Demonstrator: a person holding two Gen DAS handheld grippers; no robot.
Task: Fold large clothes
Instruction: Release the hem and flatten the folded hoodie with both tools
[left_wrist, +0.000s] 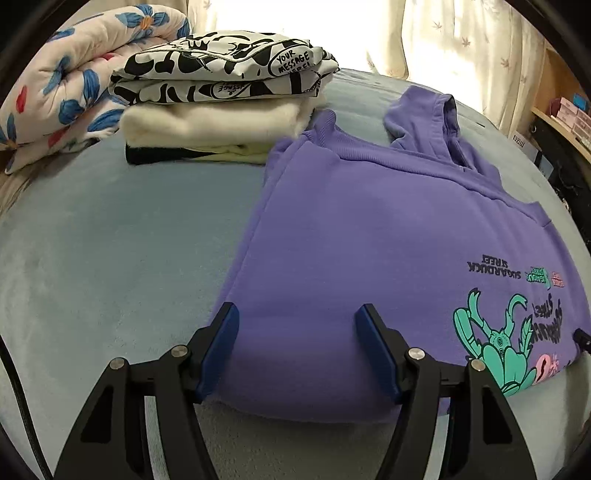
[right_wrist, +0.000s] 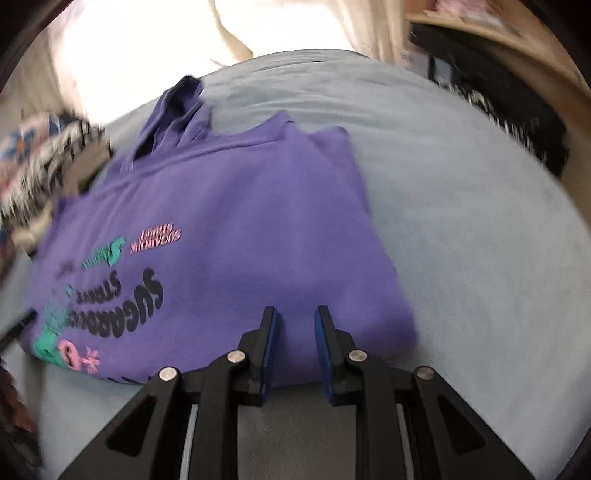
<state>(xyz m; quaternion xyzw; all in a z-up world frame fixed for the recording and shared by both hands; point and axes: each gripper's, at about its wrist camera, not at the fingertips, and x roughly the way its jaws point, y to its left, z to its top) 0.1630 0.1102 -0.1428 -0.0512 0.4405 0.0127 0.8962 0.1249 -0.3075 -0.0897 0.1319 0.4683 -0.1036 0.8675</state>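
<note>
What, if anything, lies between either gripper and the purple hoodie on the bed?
Nothing visible. The left gripper stands open and the right gripper narrowly open, both directly over the near edge of the purple hoodie. The stack of folded clothes sits off to the side.

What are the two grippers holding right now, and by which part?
Nothing. Left gripper and right gripper both stand open over the purple hoodie, pads apart.
</note>
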